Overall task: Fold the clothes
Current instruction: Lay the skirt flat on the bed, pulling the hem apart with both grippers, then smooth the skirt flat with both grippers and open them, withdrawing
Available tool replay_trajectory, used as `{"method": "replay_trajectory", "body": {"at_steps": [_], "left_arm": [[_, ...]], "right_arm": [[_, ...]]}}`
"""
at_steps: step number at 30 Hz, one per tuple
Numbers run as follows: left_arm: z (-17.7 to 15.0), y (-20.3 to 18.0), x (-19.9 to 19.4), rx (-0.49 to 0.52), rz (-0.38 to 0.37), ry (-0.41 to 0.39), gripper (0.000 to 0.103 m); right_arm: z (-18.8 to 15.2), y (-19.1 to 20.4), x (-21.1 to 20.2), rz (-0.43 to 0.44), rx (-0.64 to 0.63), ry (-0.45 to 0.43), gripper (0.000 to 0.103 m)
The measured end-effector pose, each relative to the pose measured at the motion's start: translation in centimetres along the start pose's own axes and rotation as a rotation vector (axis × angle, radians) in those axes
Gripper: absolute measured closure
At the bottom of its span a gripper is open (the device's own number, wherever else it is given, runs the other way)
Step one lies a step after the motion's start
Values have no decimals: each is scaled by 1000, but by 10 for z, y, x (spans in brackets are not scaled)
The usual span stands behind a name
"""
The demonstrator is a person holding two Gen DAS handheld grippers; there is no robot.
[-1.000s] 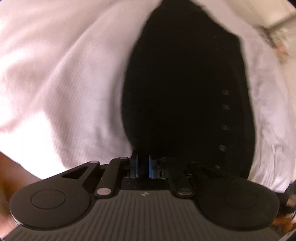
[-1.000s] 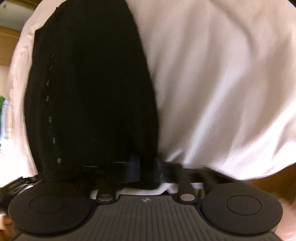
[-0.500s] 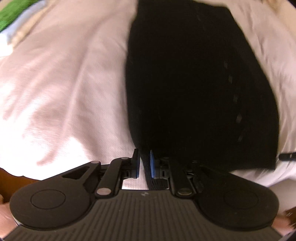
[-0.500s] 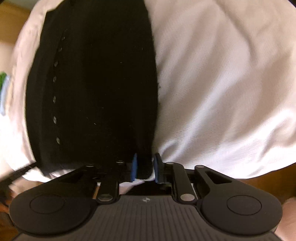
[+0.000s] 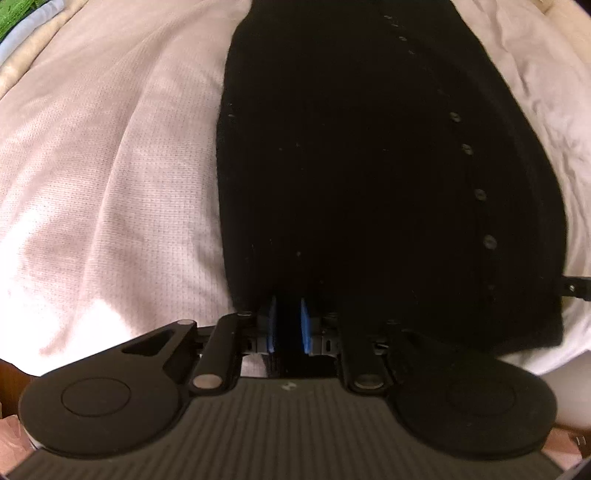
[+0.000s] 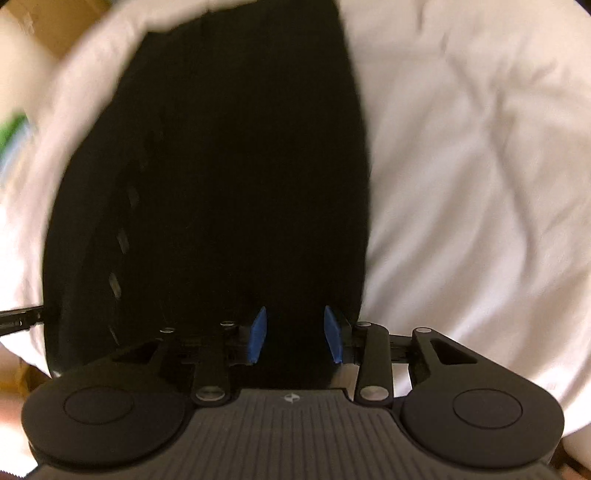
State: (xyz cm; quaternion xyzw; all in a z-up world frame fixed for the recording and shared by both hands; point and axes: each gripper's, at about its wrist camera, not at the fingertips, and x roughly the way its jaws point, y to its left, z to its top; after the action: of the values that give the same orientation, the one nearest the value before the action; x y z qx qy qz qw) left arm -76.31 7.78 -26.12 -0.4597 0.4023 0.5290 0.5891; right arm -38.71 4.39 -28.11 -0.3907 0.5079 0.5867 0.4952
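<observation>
A black buttoned garment (image 5: 369,166) lies folded into a long strip on a white bed sheet (image 5: 110,184). A row of buttons (image 5: 479,194) runs down its right side. My left gripper (image 5: 287,324) sits at the garment's near edge, its blue pads a small gap apart with black cloth between them. In the right wrist view the same garment (image 6: 229,177) lies flat on the sheet (image 6: 461,184). My right gripper (image 6: 294,334) is open at the garment's near edge, with its blue pads wide apart over the cloth.
Green and pale blue fabric (image 5: 14,14) shows at the far top left of the left wrist view. A wooden surface (image 6: 55,33) shows beyond the sheet at the right wrist view's top left. The other gripper's tip (image 5: 576,286) pokes in at the right edge.
Both grippers lowered the garment's near edge onto the sheet. The right gripper has opened wide and let go. The left gripper's pads have parted slightly.
</observation>
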Motion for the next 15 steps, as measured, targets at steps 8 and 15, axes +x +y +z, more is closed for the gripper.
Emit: {"method": "replay_trajectory", "body": {"at_steps": [8,15], "left_arm": [[89,26,-12,44,-178,-98,90],[193,57,60,48,-312,-61,91]], "right_arm": [[44,14,-29,-12,31,-101,66],[123,32,10,-41,116,-121,65]]}}
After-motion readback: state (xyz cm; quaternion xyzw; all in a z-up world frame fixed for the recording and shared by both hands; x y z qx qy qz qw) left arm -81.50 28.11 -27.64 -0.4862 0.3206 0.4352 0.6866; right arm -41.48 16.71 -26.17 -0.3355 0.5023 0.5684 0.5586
